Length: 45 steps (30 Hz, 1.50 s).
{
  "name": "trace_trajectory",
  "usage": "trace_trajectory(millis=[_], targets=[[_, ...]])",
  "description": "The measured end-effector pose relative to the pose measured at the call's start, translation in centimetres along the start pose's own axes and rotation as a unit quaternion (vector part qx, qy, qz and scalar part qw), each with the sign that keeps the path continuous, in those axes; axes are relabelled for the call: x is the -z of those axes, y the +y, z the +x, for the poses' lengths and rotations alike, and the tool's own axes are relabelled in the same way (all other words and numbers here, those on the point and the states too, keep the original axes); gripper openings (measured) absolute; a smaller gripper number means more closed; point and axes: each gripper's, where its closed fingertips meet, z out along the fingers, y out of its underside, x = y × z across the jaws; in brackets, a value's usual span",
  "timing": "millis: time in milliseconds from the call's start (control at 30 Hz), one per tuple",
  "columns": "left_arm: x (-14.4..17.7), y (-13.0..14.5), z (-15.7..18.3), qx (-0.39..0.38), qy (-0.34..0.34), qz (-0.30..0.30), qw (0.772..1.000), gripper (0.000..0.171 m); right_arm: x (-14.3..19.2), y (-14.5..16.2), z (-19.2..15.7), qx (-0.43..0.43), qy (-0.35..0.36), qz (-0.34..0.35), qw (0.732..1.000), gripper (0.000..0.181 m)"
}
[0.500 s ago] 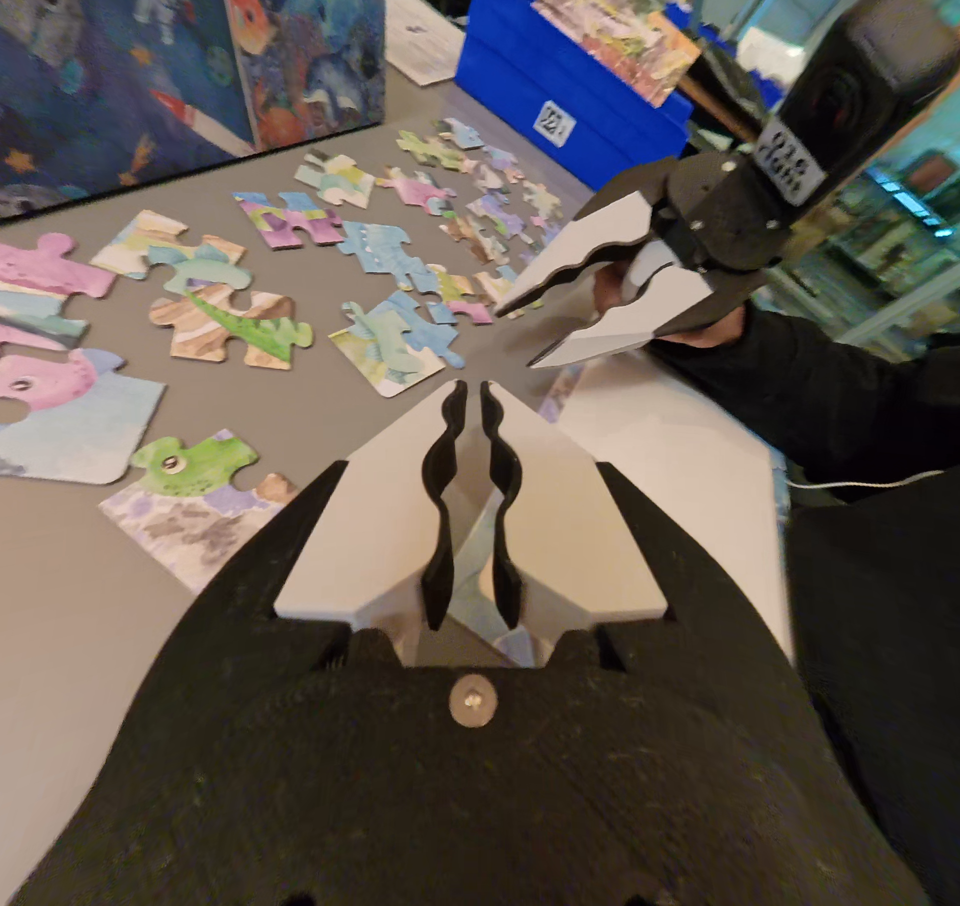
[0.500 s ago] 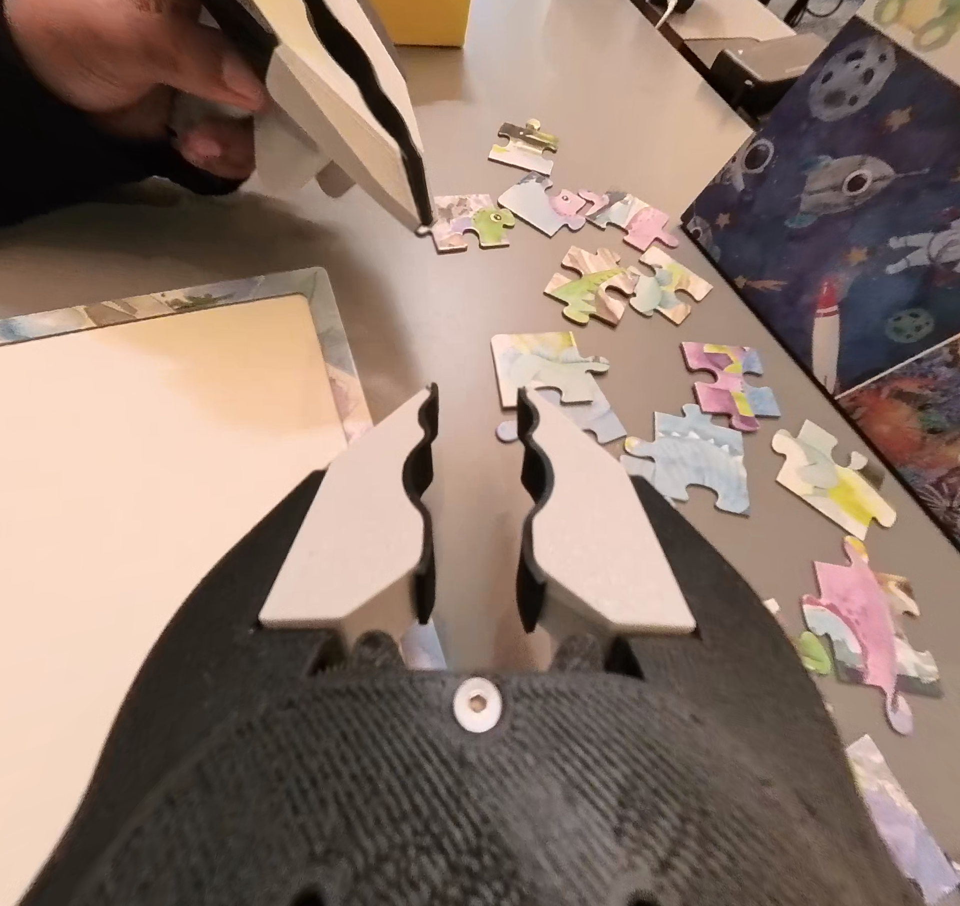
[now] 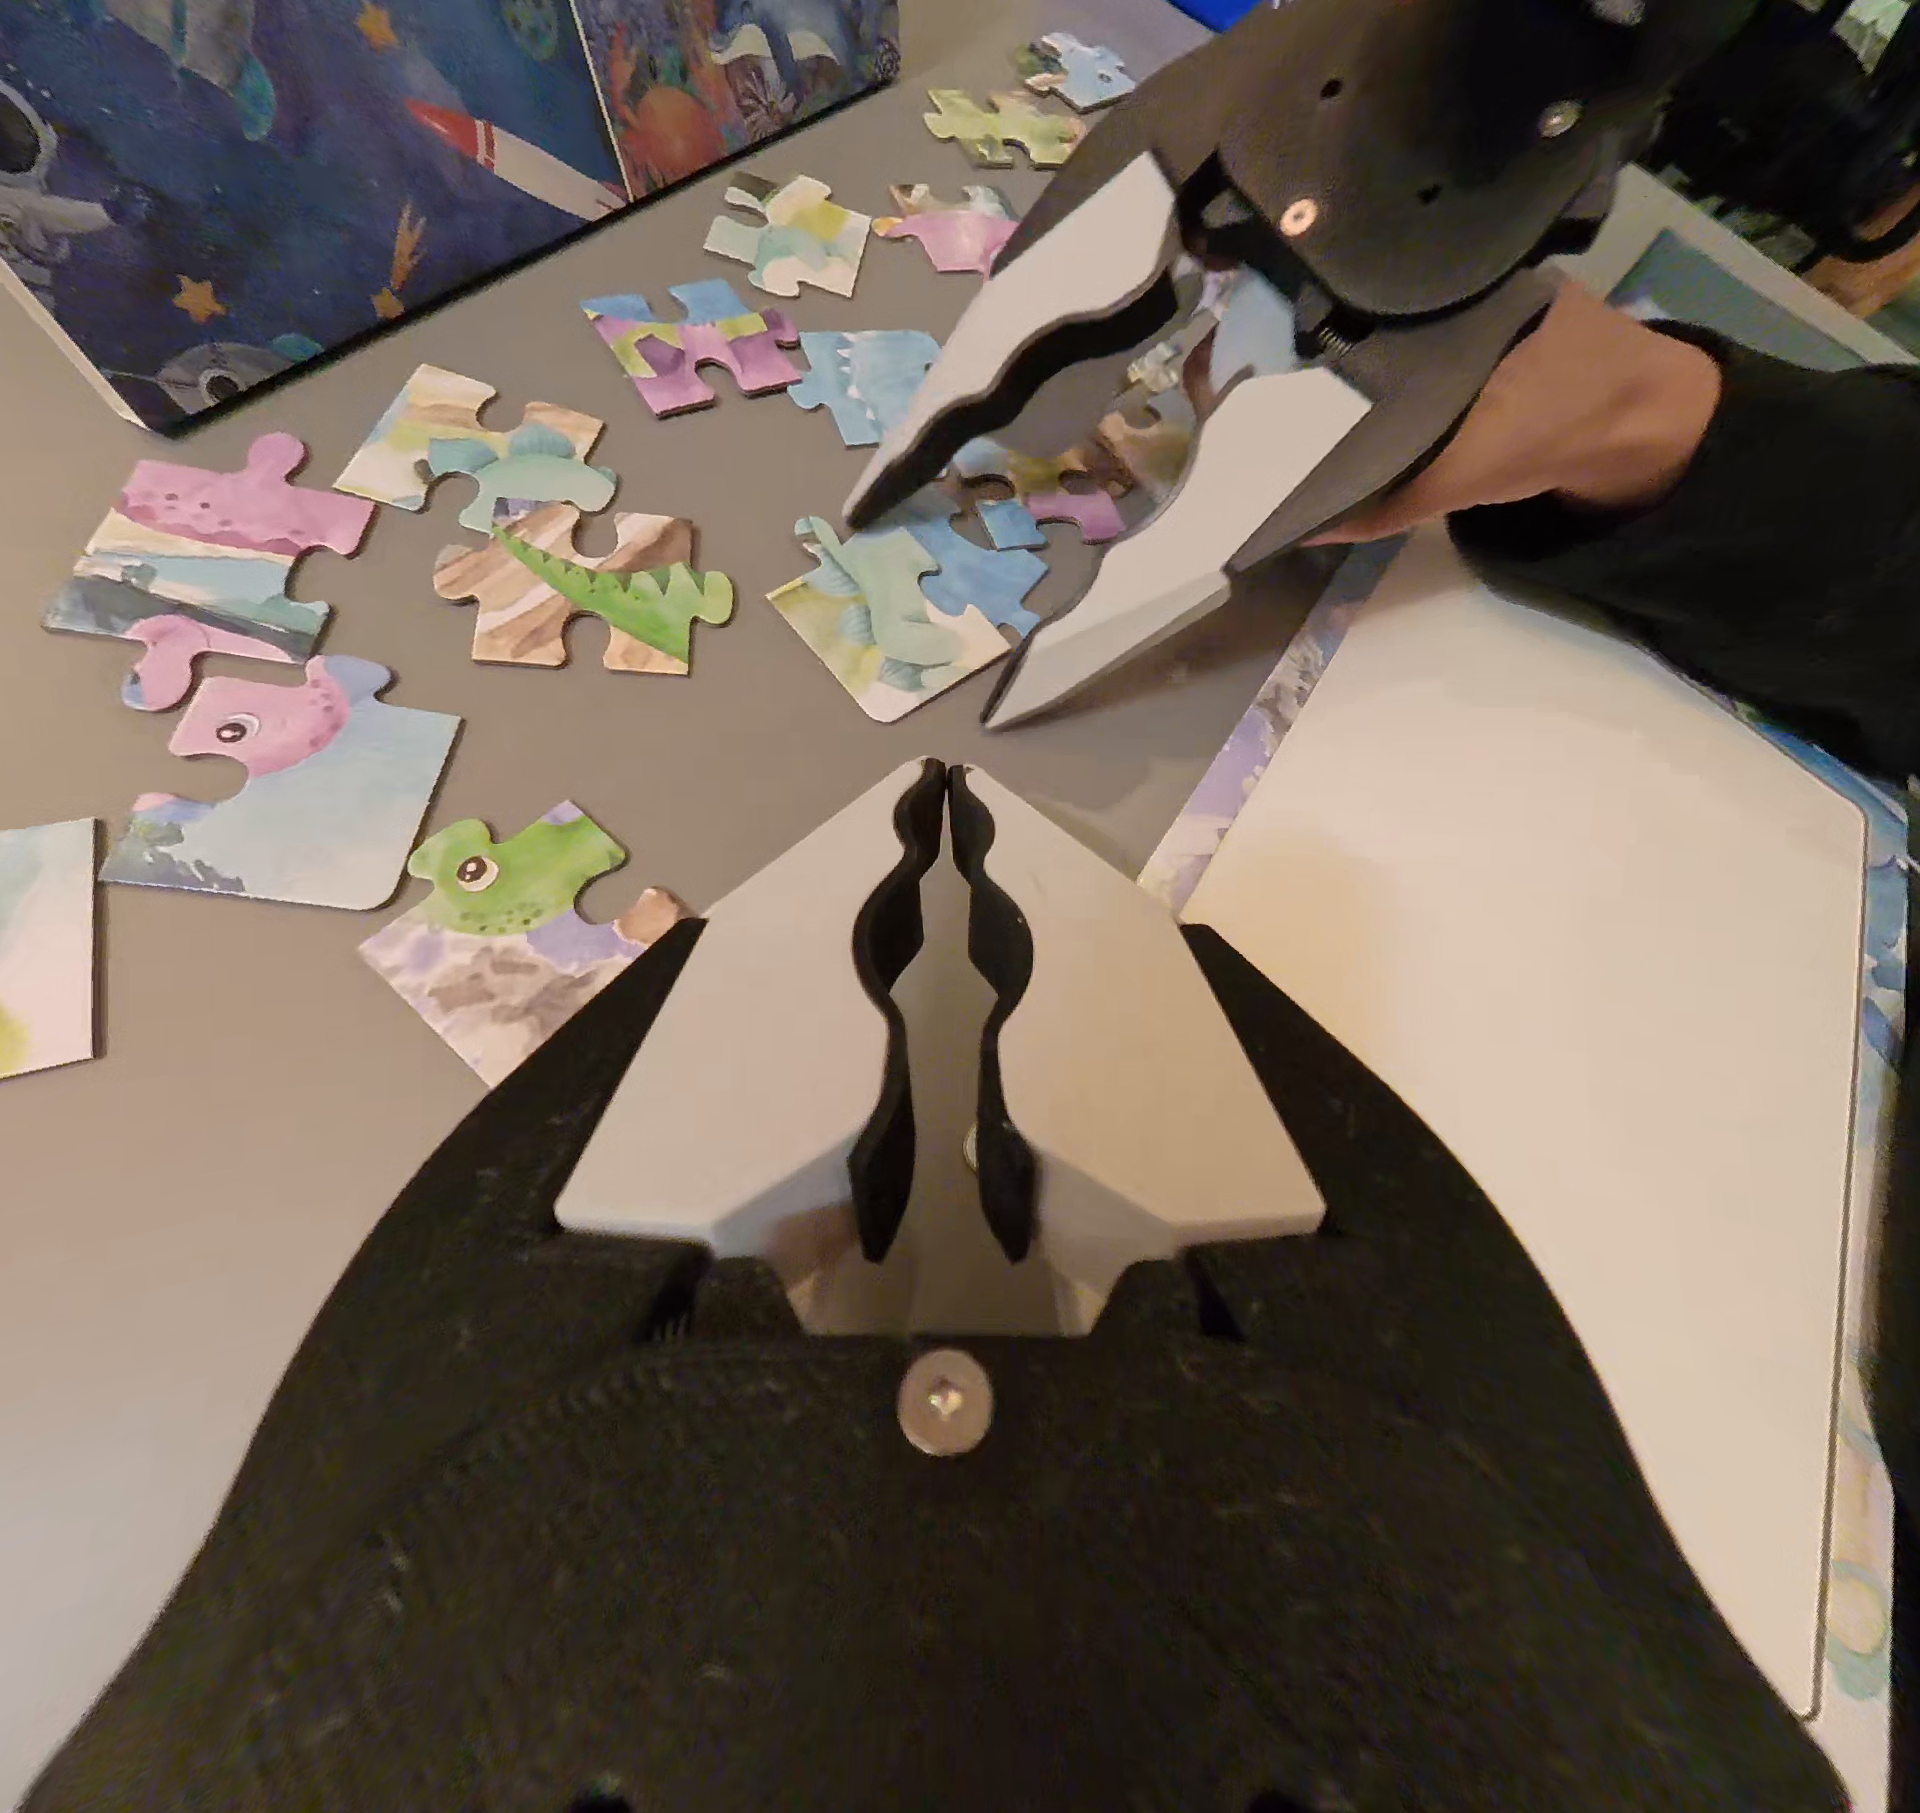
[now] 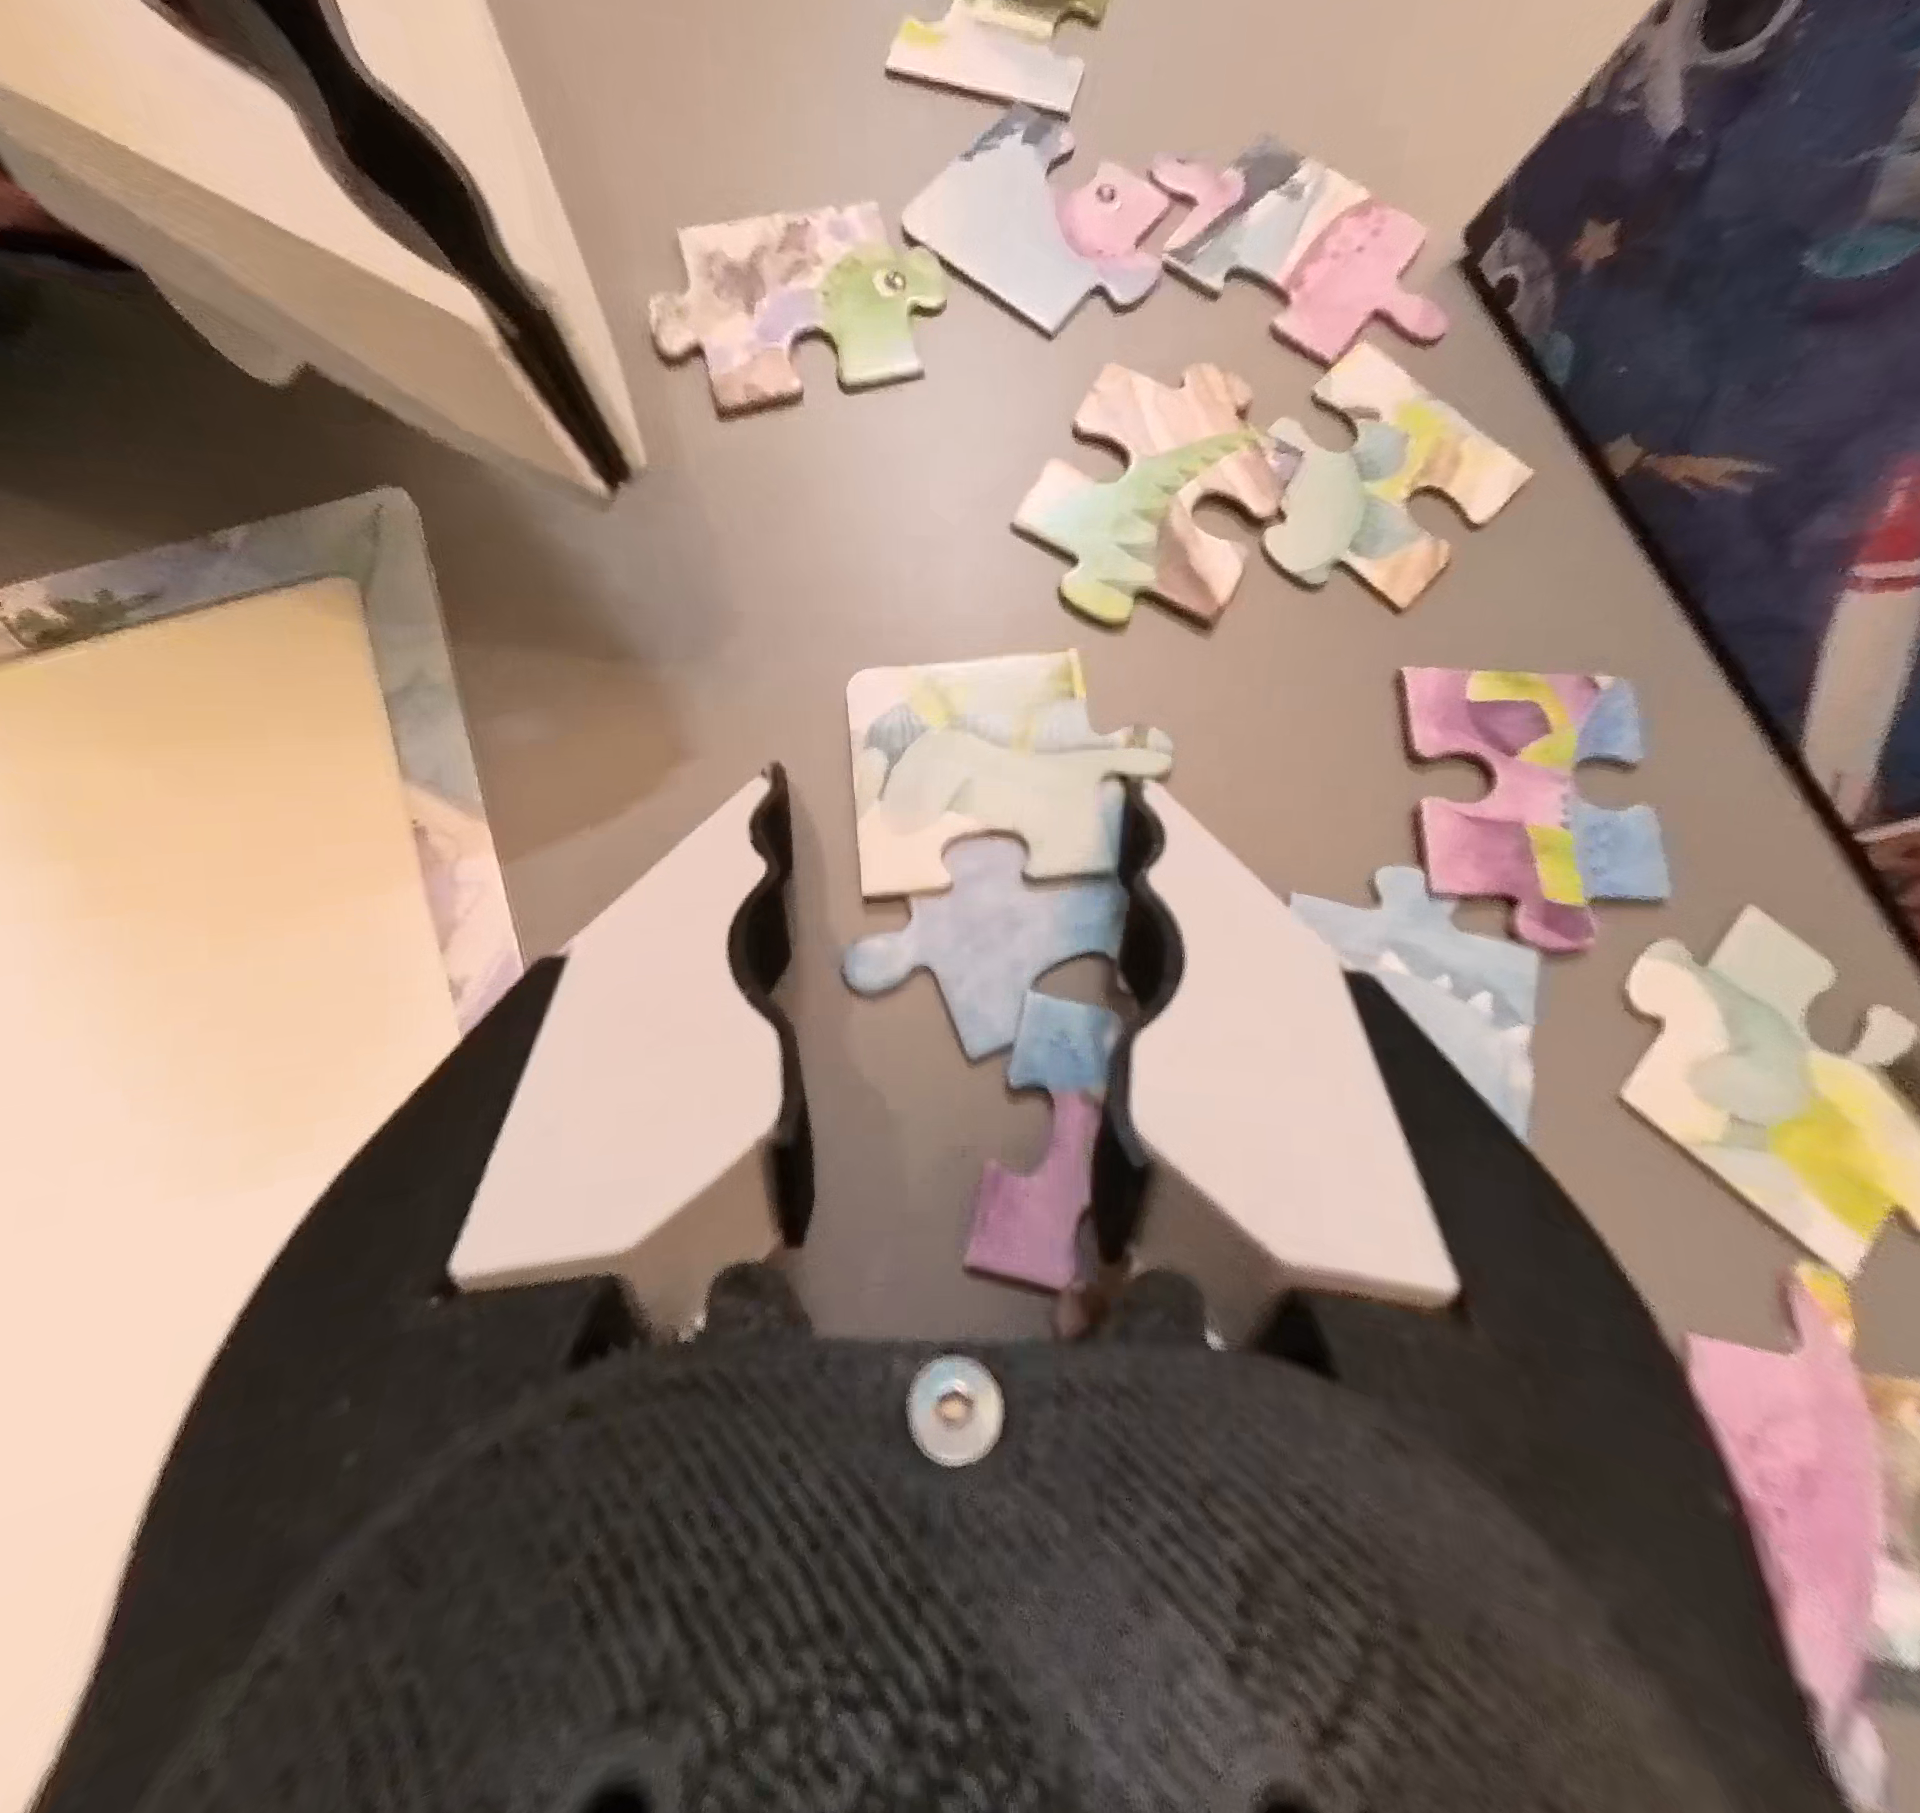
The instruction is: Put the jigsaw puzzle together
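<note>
The right gripper (image 4: 951,813) hangs with its jaws wide apart over a corner piece (image 4: 971,771) joined to a blue piece (image 4: 971,942); the pair lies flat on the grey bench (image 3: 260,1244), its long axis running along the fingers. The left gripper (image 3: 942,776) hovers with its tips nearly touching, holding nothing. To their side the puzzle tray (image 3: 1496,1088) lies with a bare white floor and a painted rim (image 4: 410,620). Loose pieces (image 3: 582,589) spread toward the picture boxes (image 3: 312,101) at the far edge, with open bench between the green-head piece (image 3: 499,890) and the near edge.
</note>
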Motion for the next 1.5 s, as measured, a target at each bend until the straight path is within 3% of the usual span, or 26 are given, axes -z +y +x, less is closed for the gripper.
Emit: trace_trajectory(millis=[100, 233, 367, 533, 667, 867, 1133, 1500], targets=[[0.1, -0.1, 0.0, 0.003, 0.004, 0.004, 1.0, 0.0, -0.3, -0.4, 0.1, -0.001, -0.003, -0.002, 1.0, 0.046], [0.1, -0.3, 0.2, 0.0, 0.007, 0.008, 1.0, 0.0, 0.5, -0.6, -0.2, 0.019, 0.012, 0.01, 1.0, 0.046], [0.6, -1.0, 0.1, 0.001, 0.003, 0.031, 1.0, 0.0, 3.3, -1.5, -2.3, 0.012, -0.003, 0.05, 0.999, 0.046], [1.1, -1.5, 0.0, 0.023, 0.02, 0.052, 0.998, 0.0, 7.3, -2.4, -11.6, -0.006, -0.112, 0.1, 0.989, 0.046], [0.5, -1.0, 0.8, 0.018, 0.034, 0.035, 0.999, 0.0, 6.9, -1.2, -20.6, 0.002, -0.184, 0.07, 0.98, 0.046], [0.1, -0.9, 1.4, 0.006, 0.038, 0.029, 0.999, 0.0, 4.0, 1.1, -25.8, 0.062, -0.15, -0.005, 0.987, 0.046], [0.7, -1.6, 1.5, 0.015, 0.046, 0.053, 0.997, 0.0, 2.6, 1.4, -26.8, 0.112, -0.112, -0.027, 0.987, 0.047], [0.9, -1.9, 1.6, 0.018, 0.053, 0.06, 0.997, 0.0, 2.7, 1.7, -26.3, 0.086, -0.11, -0.036, 0.99, 0.046]])
